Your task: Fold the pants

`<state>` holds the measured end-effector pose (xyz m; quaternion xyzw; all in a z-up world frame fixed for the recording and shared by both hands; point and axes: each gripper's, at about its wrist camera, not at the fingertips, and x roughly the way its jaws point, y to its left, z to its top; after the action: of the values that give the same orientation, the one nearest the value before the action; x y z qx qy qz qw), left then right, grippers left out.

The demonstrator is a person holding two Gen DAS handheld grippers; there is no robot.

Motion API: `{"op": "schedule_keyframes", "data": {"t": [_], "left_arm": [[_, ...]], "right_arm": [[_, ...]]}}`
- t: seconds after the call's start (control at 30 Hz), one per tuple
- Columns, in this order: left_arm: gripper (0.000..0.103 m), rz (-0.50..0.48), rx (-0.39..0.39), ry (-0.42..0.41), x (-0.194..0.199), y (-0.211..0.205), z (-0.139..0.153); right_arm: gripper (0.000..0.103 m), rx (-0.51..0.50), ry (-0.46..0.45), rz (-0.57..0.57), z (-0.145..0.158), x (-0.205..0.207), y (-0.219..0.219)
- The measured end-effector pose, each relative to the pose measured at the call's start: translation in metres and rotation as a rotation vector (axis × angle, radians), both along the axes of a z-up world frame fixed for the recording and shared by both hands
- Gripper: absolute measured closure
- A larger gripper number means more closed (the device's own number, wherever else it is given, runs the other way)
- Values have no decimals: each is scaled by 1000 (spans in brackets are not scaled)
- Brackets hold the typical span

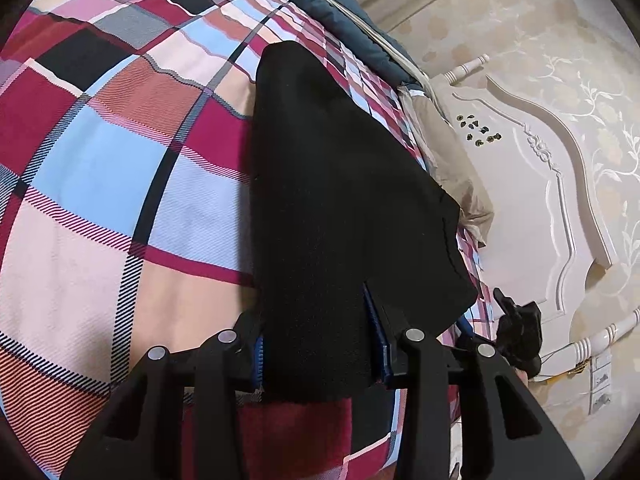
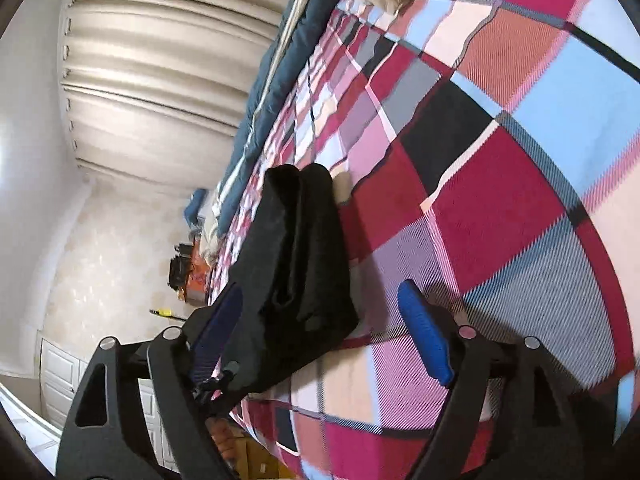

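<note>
The black pants [image 1: 340, 200] lie folded lengthwise on the checked bedspread [image 1: 100, 184], running away from me toward the far edge of the bed. My left gripper [image 1: 320, 356] is shut on the near end of the pants, blue pads either side of the cloth. In the right wrist view the pants [image 2: 296, 264] lie left of centre. My right gripper [image 2: 324, 332] is open and empty, its left finger beside the pants' near end, its right finger [image 2: 424, 336] over bare bedspread [image 2: 500, 200]. The right gripper also shows in the left wrist view [image 1: 520, 332], beyond the pants' right edge.
A white carved headboard [image 1: 520, 200] and a beige pillow [image 1: 452, 168] are at the right of the left wrist view. A blue quilt [image 2: 276, 92] runs along the bed's far edge, with curtains [image 2: 152, 80] behind. Boxes sit on the floor below the bed.
</note>
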<state>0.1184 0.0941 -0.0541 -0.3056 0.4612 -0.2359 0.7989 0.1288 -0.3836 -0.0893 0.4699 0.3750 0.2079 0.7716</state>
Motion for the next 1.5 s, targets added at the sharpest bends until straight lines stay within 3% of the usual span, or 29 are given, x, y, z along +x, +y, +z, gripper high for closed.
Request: {"op": "schedule_keyframes", "data": {"t": [0.2, 0.27, 0.33, 0.37, 0.53, 0.97, 1.5], "left_arm": [[62, -4, 8, 0, -1, 0, 1], [62, -5, 9, 1, -1, 0, 1], [61, -8, 7, 2, -1, 0, 1], [61, -9, 6, 2, -1, 1, 0], [61, -20, 19, -9, -2, 0, 2], [62, -22, 54, -26, -7, 3, 7], [62, -17, 66, -23, -18, -1, 11]], "right_arm": [[23, -49, 13, 193, -2, 35, 38], [24, -108, 20, 247, -1, 46, 60], [39, -151, 29, 234, -1, 52, 69], [55, -131, 43, 229, -5, 54, 69], [68, -84, 27, 198, -6, 43, 64], [70, -30, 24, 167, -7, 22, 61], [70, -40, 33, 202, -4, 37, 58]]}}
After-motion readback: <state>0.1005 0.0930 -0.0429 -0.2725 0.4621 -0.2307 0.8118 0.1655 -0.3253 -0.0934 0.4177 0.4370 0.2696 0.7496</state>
